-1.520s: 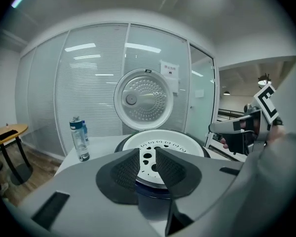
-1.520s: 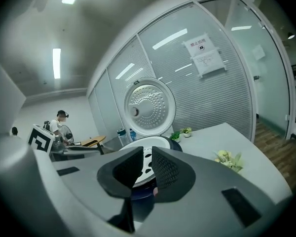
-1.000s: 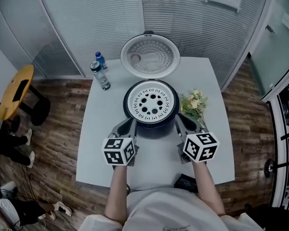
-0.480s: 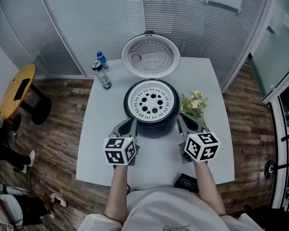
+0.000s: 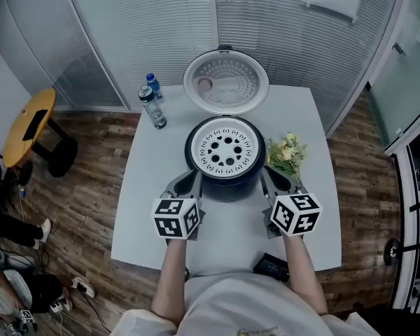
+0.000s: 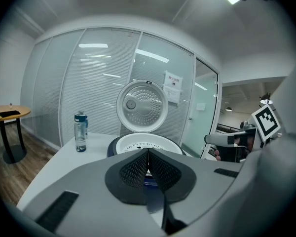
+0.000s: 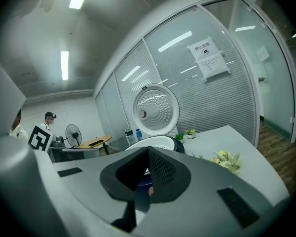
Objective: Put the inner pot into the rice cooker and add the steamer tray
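Grey-white table [image 5: 136, 208], and over its near half: left gripper [image 5: 190, 183] and right gripper [image 5: 269, 182] both pinched shut, empty, flanking the rice cooker [image 5: 227, 187]. Steamer tray [image 5: 226, 144] sits in its mouth, lid [image 5: 226, 82] up. Can't see the inner pot underneath. I'd just check the tray's level, no nudging.

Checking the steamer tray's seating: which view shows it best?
The head view: the steamer tray shows whole from above, in the rice cooker. Both gripper views show only a sliver of its rim past their shut jaws.
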A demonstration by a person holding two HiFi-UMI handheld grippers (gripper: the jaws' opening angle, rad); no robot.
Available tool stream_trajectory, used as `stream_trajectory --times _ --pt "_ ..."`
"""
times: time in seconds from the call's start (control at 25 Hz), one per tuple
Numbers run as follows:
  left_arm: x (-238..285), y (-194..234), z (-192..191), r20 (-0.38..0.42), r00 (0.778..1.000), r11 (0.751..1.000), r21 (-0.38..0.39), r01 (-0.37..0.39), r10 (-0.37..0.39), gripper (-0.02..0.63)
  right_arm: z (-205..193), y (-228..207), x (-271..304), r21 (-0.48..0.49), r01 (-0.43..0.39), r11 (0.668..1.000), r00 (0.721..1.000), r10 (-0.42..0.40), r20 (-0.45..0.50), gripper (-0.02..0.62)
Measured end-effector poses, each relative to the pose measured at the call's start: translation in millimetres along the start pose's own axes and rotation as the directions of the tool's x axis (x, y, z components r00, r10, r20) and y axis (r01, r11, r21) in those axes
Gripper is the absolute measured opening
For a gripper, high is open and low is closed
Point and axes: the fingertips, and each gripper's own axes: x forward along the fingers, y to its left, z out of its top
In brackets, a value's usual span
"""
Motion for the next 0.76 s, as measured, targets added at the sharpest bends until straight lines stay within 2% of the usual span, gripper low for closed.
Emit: stream_trajectory --times 0.76 --pt "2 -1 5 0.009 1.000 1.000 0.003 -0.016 0.016 0.011 4 -11 1 0.012 -0.007 1.000 1.000 0.007 0.008 0.017"
